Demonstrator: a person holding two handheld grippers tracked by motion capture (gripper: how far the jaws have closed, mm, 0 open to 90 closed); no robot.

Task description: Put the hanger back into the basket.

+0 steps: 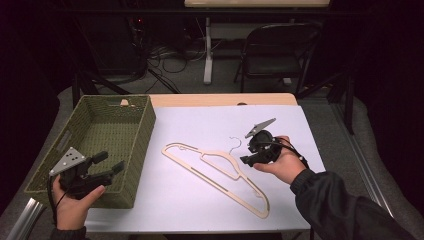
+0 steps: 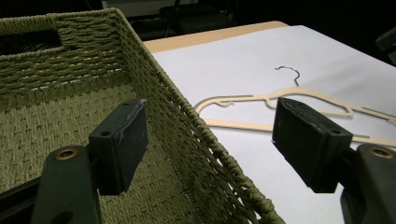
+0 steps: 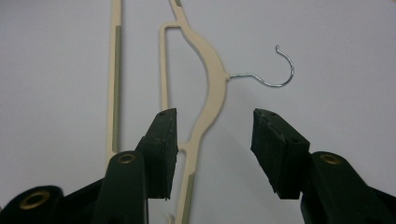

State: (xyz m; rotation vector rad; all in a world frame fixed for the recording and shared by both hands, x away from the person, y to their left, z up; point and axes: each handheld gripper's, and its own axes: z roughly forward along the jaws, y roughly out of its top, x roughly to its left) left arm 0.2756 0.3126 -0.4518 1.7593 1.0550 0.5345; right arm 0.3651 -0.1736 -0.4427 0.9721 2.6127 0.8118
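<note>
Cream plastic hanger (image 1: 218,172) lies flat on the white sheet (image 1: 210,200) covering the table, its wire hook (image 1: 235,144) pointing toward the far edge. Just left of it stands a green woven basket (image 1: 142,130), whose wall rises between the left gripper (image 1: 109,162) jaws, which gape wide without pinching it. The right gripper (image 3: 214,154) hovers over the hanger's shoulder, jaws apart and gripping nothing; the near end of the hanger is cut off behind them. A folding chair (image 1: 272,50) fades into darkness beyond
</note>
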